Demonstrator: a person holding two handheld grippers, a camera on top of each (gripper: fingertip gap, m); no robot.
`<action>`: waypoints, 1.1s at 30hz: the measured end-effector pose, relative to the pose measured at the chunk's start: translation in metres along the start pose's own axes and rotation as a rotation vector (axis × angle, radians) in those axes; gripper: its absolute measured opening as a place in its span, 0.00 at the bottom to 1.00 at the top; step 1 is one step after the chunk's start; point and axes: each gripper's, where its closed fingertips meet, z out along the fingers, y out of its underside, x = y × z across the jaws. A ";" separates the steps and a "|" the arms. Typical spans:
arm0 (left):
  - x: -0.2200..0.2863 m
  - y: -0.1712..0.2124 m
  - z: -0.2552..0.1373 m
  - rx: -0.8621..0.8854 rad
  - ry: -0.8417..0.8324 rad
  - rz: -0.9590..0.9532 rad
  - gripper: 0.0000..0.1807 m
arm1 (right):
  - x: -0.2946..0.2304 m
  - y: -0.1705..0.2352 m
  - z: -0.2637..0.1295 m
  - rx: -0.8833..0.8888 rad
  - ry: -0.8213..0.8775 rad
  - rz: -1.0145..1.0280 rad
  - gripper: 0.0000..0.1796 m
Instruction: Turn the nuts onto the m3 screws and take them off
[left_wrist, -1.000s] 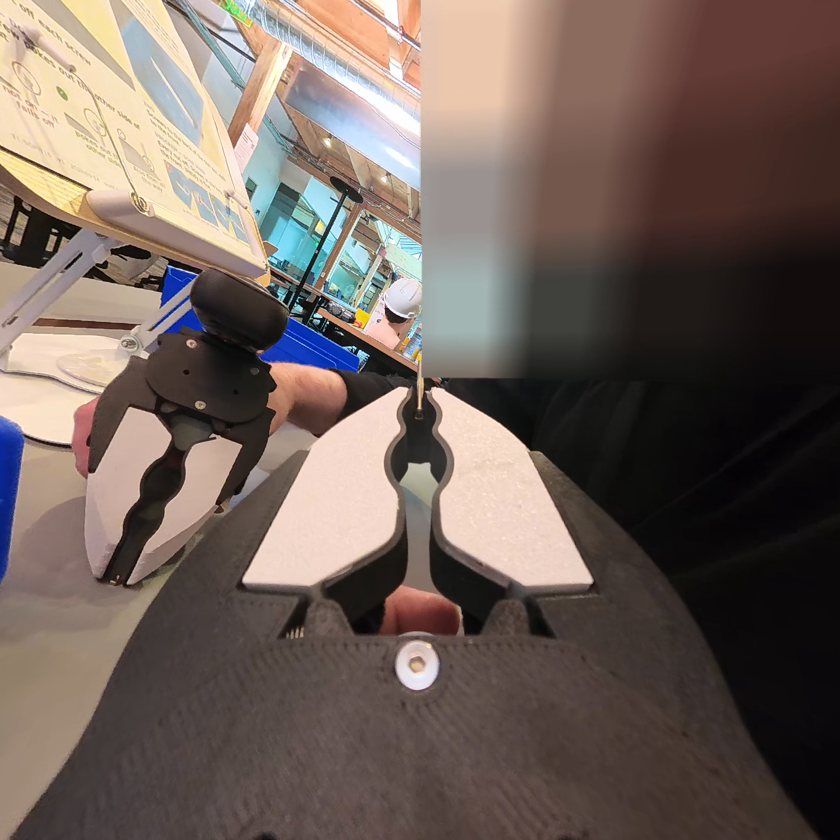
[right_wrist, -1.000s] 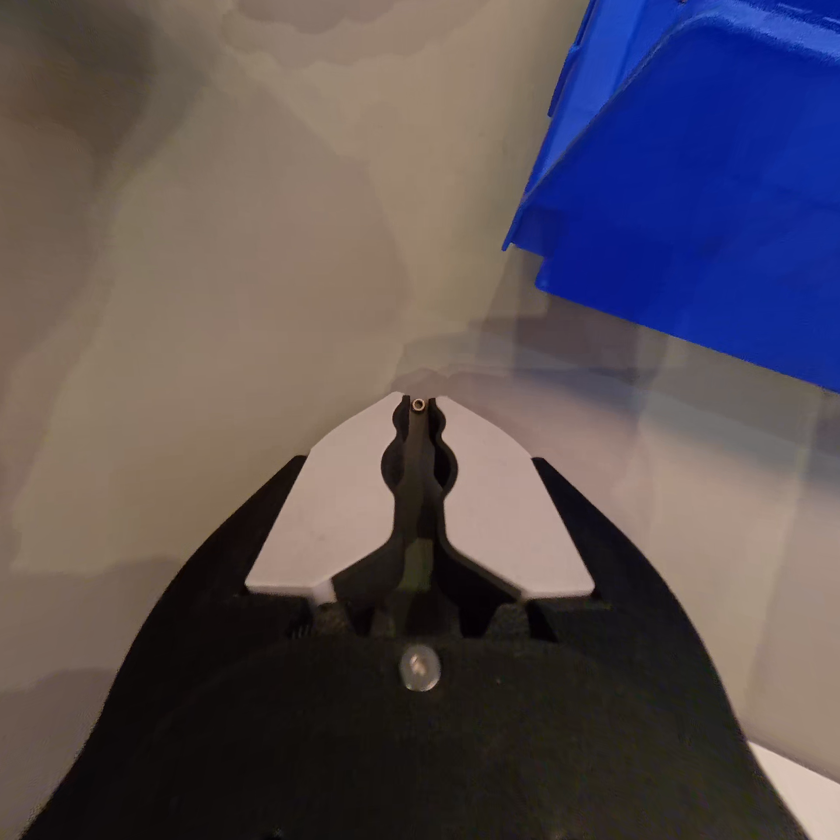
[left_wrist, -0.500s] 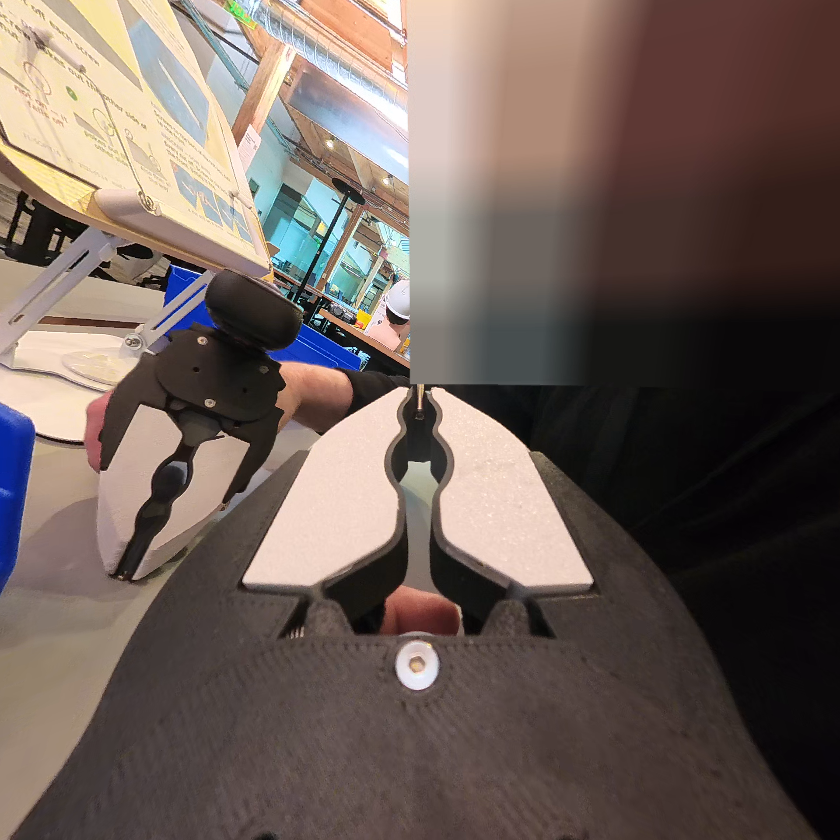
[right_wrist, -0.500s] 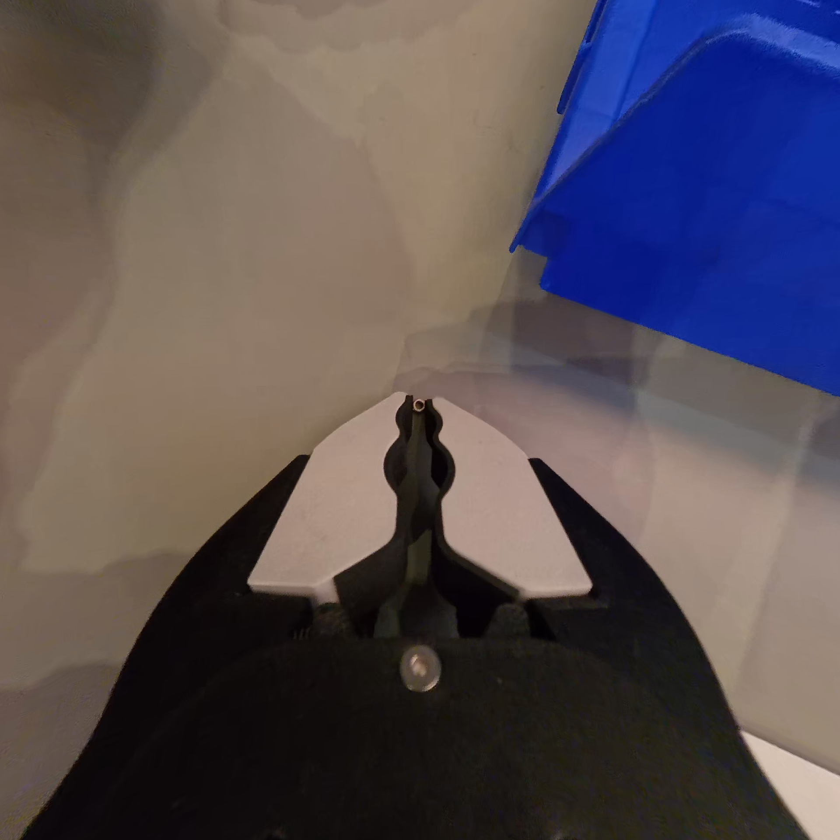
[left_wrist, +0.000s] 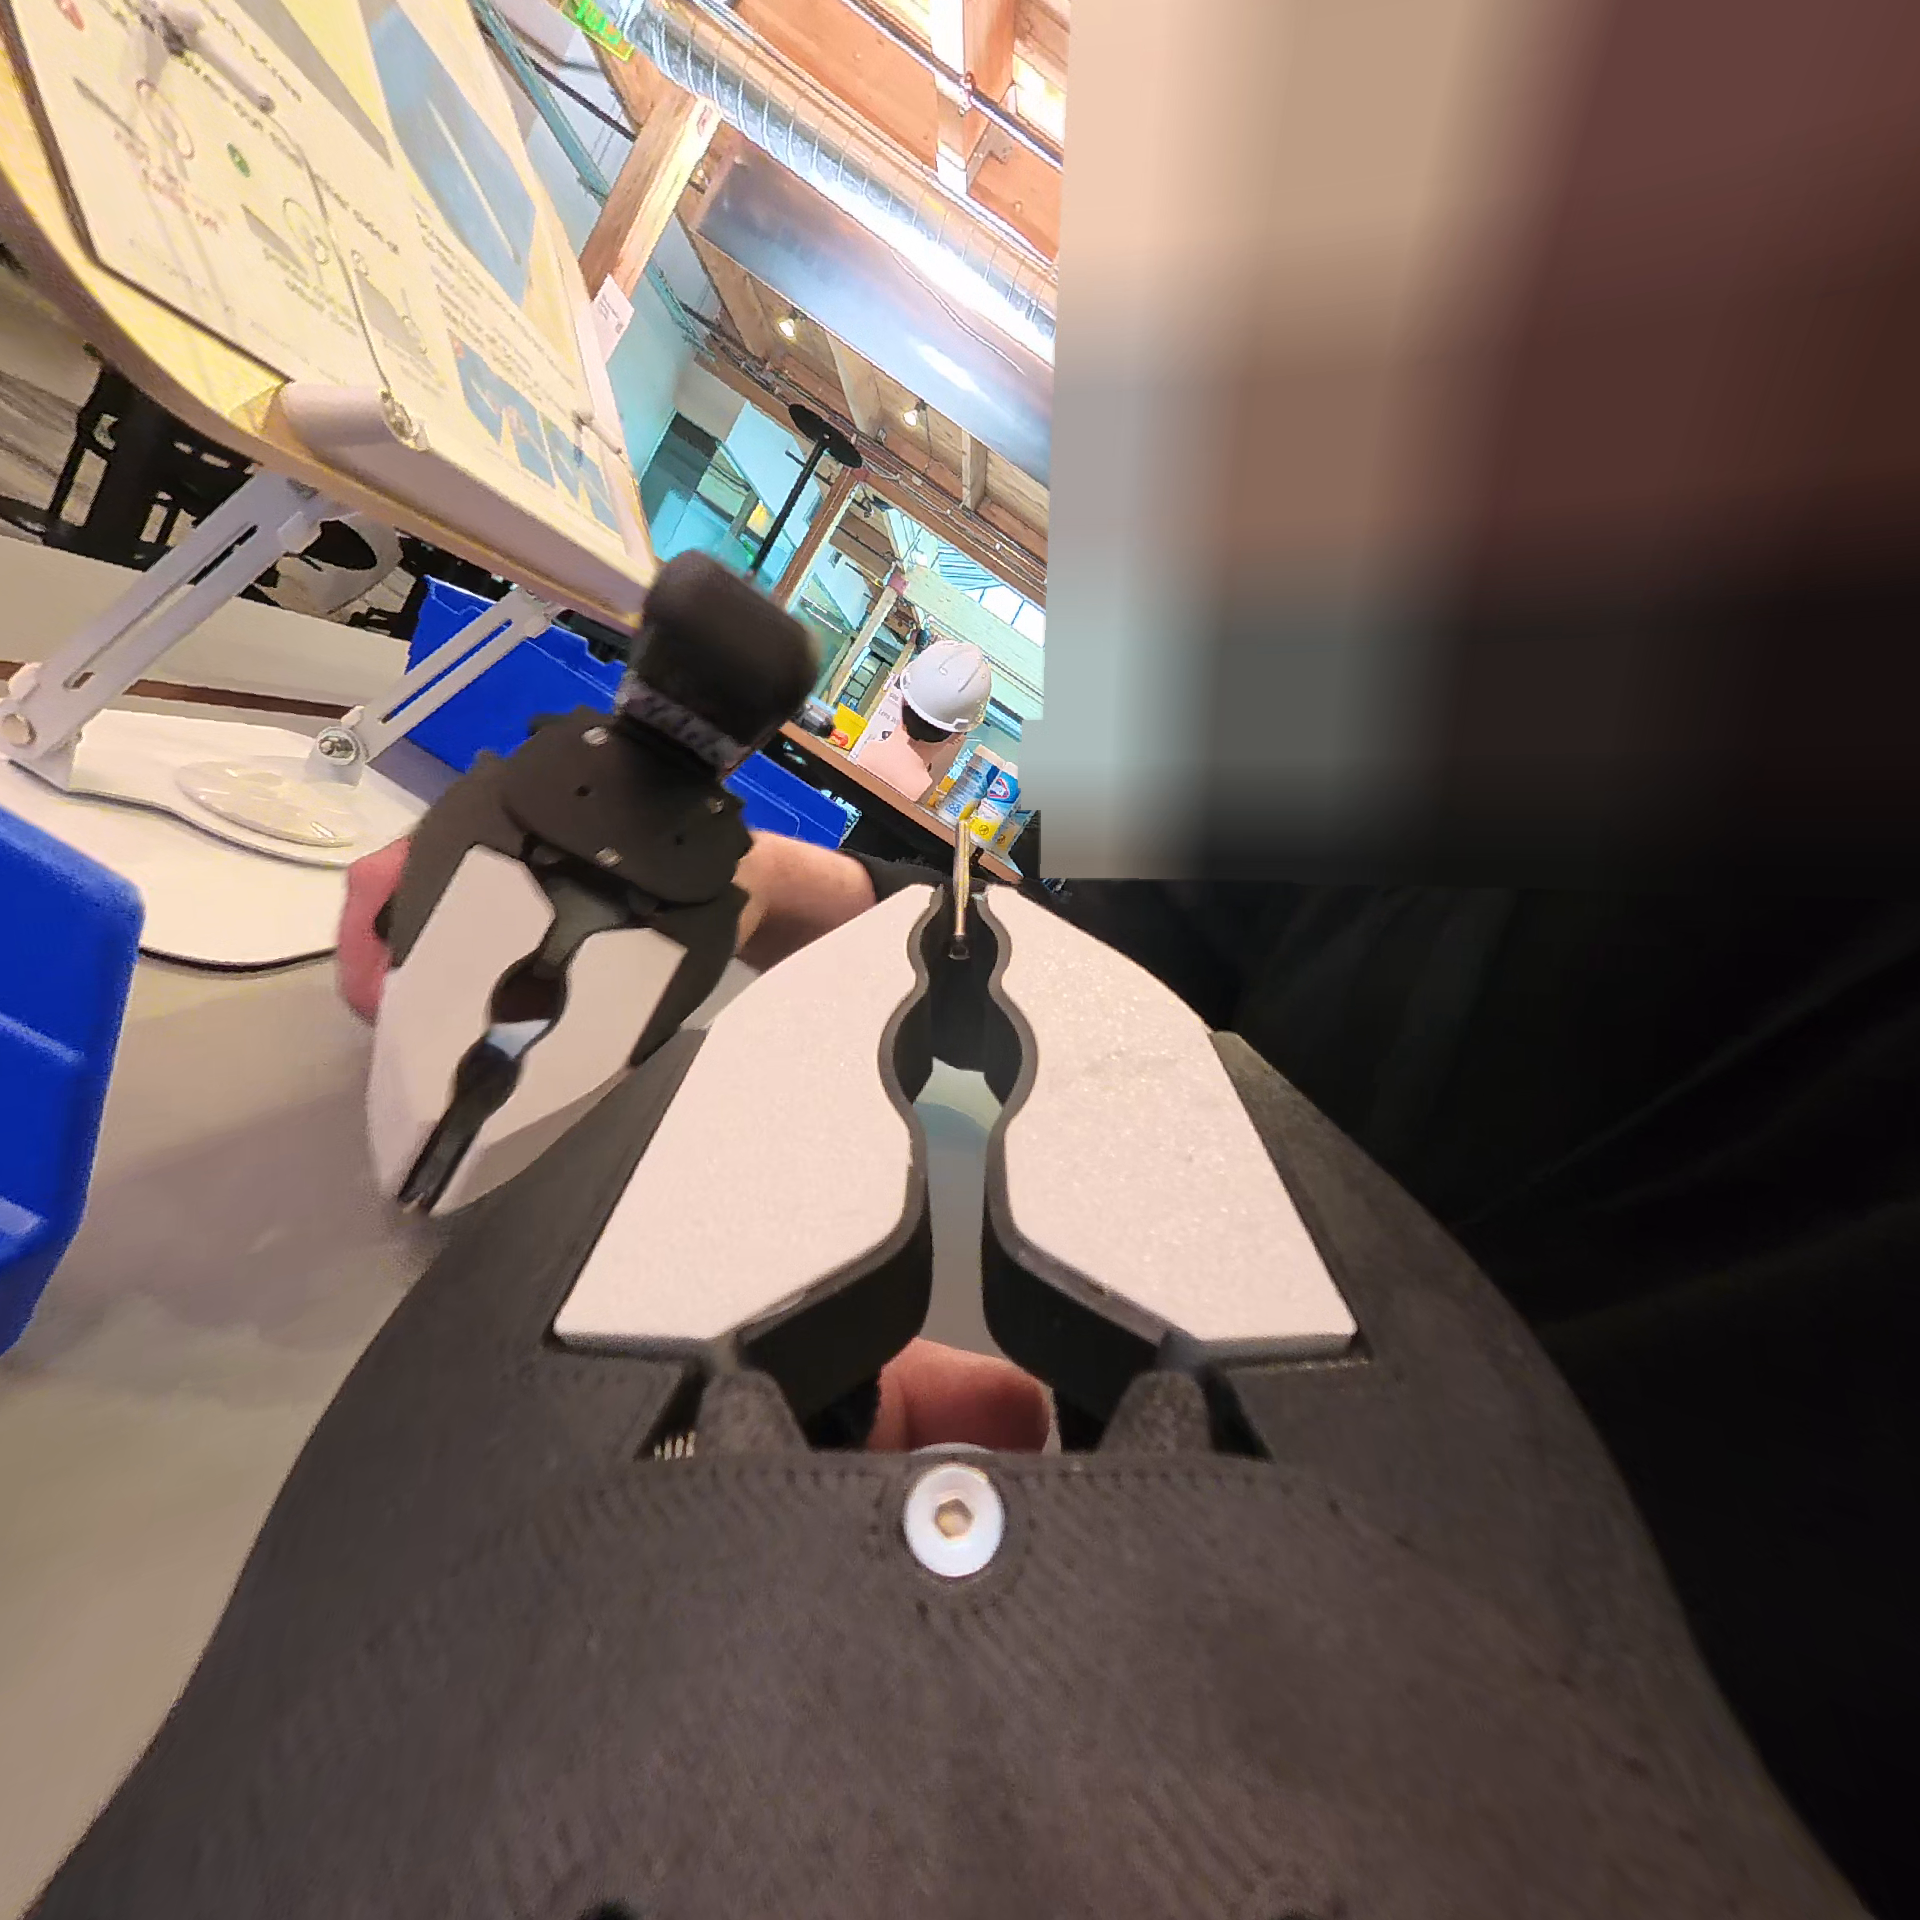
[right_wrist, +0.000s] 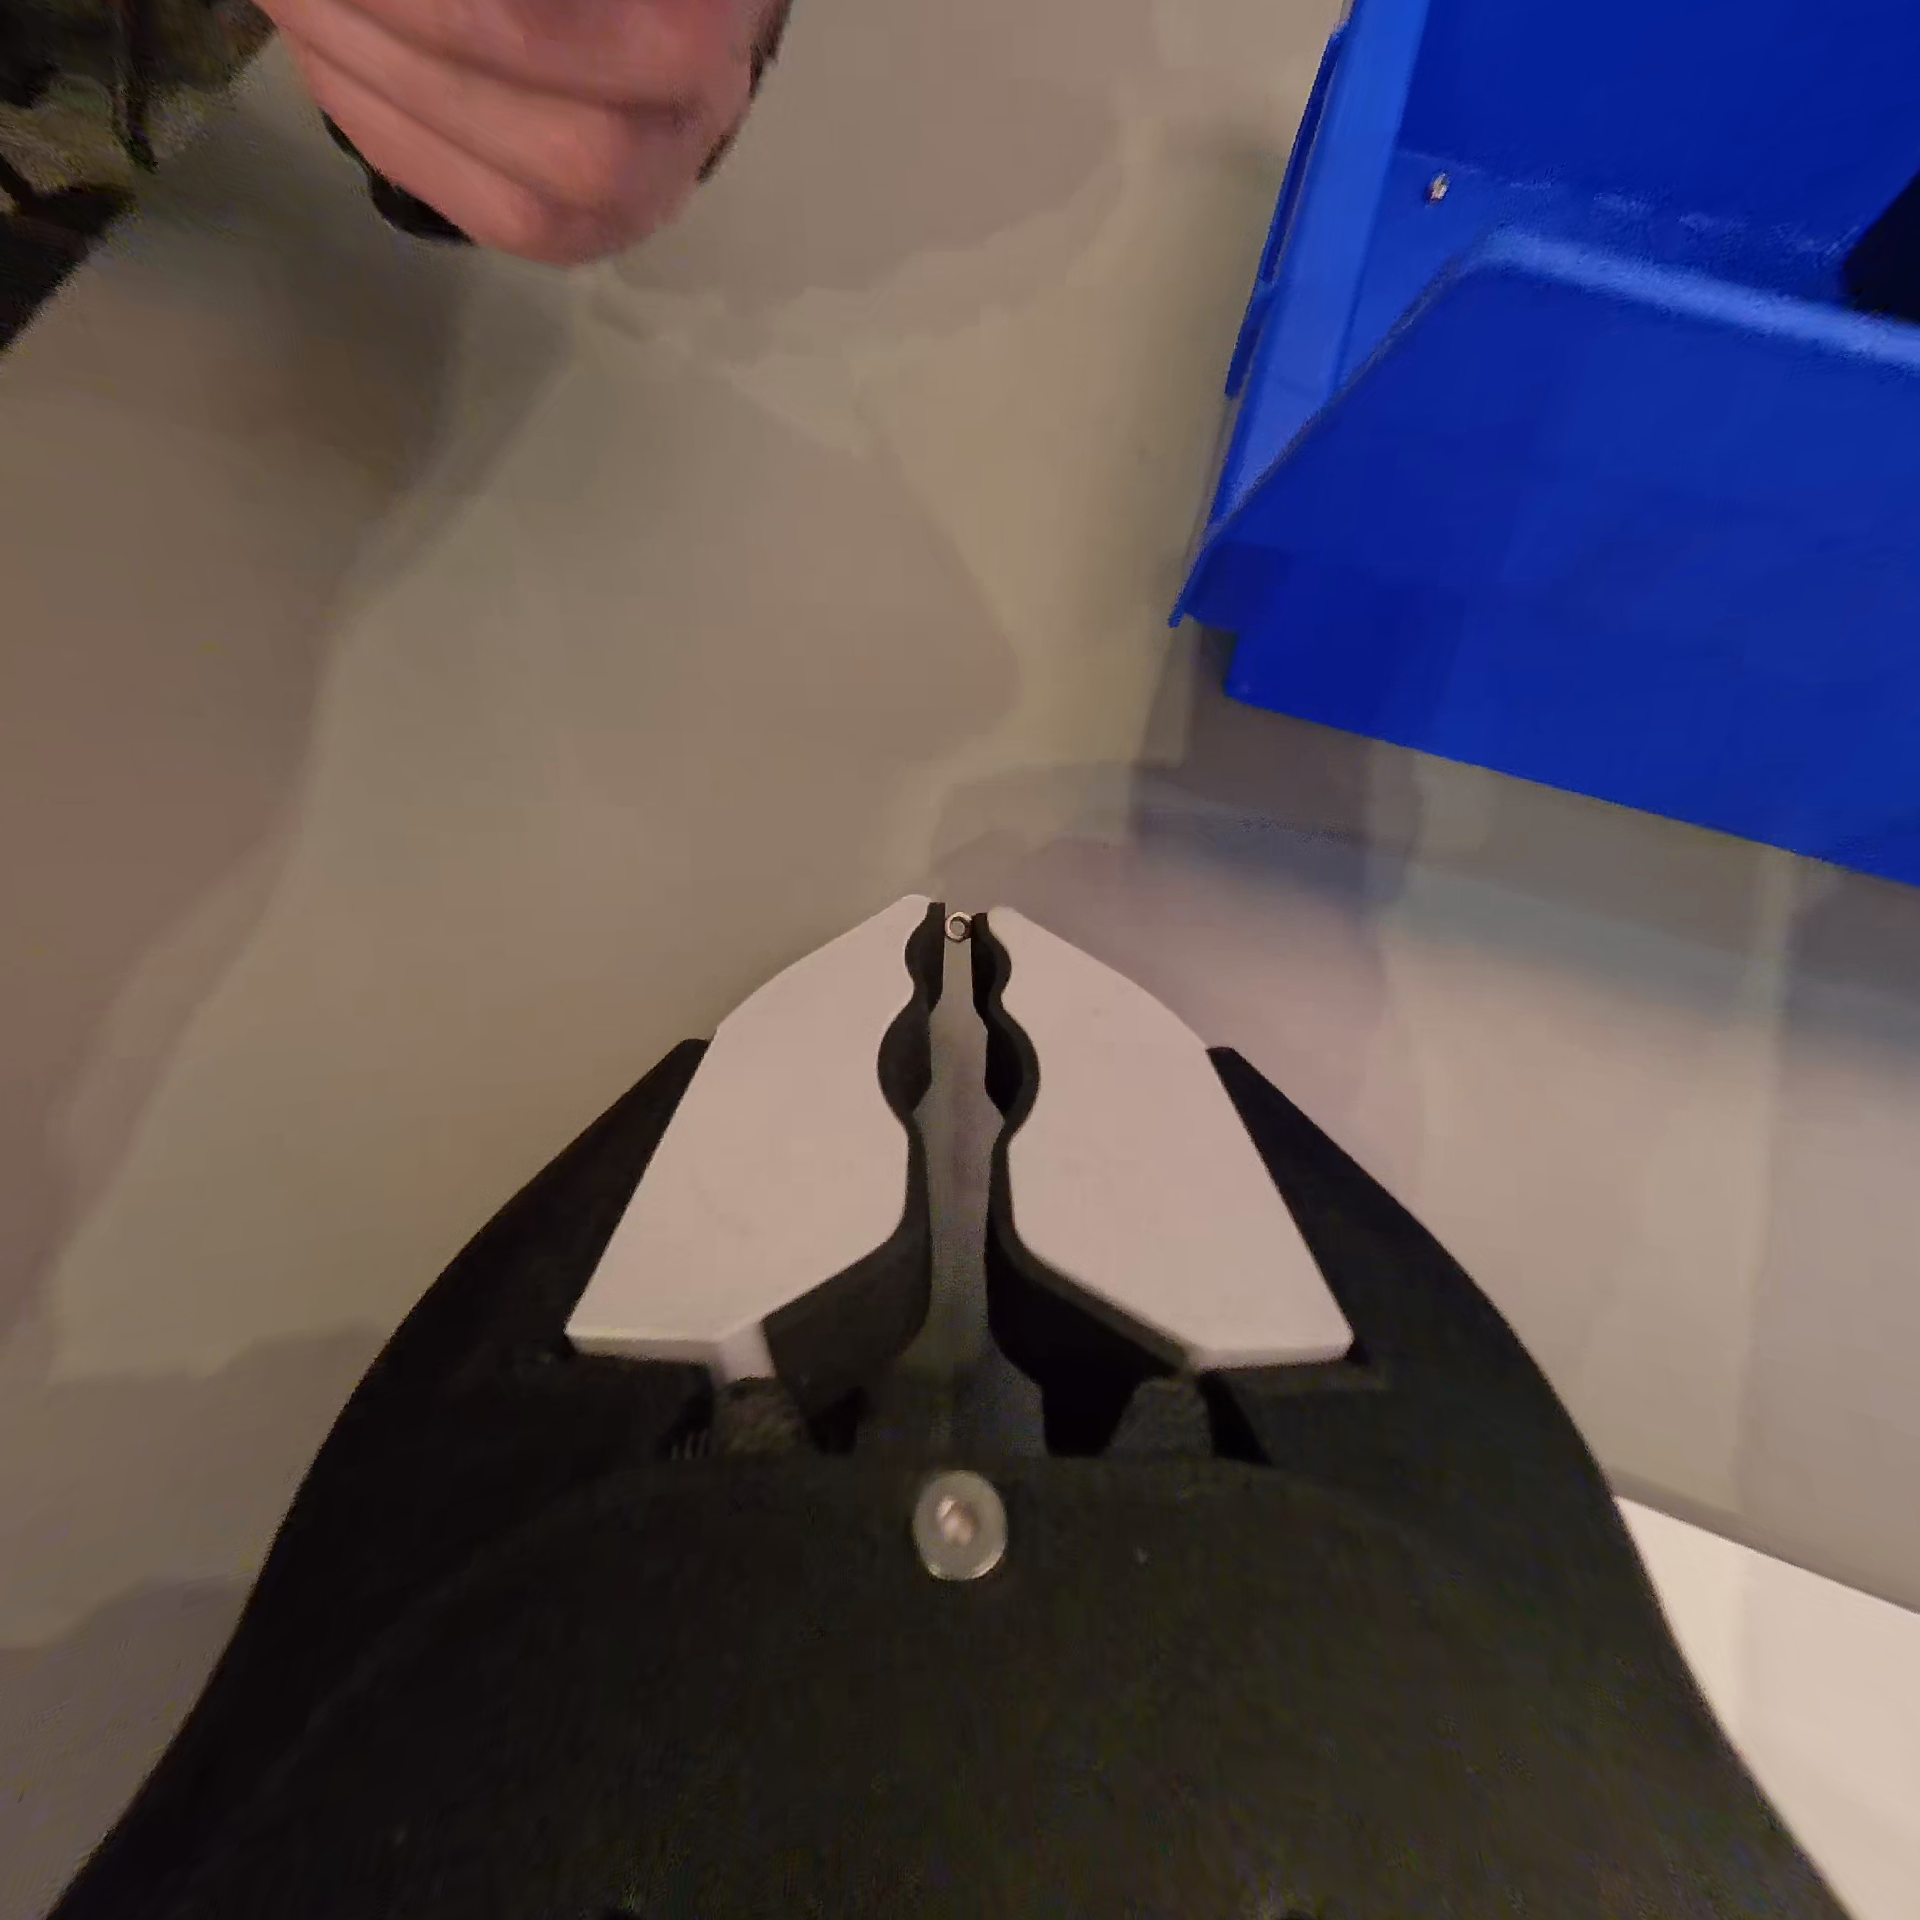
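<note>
My left gripper (left_wrist: 958, 906) is shut on a thin m3 screw (left_wrist: 964, 868), which sticks up out of the fingertips. My right gripper (right_wrist: 957, 916) is shut on a tiny metal nut (right_wrist: 957, 926) held at the very tips, a little above the grey table (right_wrist: 520, 727). In the left wrist view the right gripper (left_wrist: 421, 1195) is blurred. It is to the left of my left gripper, tips pointing down at the table. The two grippers are apart.
A blue bin (right_wrist: 1610, 499) stands right of the right gripper, and another blue bin (left_wrist: 52, 1039) is at the left edge of the left wrist view. A tilted document stand (left_wrist: 260, 260) on a white base (left_wrist: 208, 769) is behind. A hand (right_wrist: 520, 125) shows at the top left of the right wrist view. Spacing between my two grippers at the tips: around 15 cm.
The right gripper has moved closer to the left gripper with the nut. A hand has come into the right wrist view. The left gripper still holds the screw.
</note>
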 end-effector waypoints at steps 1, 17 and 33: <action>-0.002 0.001 0.000 0.002 -0.004 -0.004 0.02 | -0.001 -0.004 -0.004 0.020 0.005 0.004 0.02; -0.001 -0.003 0.009 0.125 0.074 -0.114 0.02 | -0.035 -0.117 -0.086 0.405 0.029 -0.061 0.02; 0.006 -0.007 0.016 0.202 0.147 -0.180 0.02 | -0.049 -0.147 -0.096 0.531 0.044 -0.086 0.02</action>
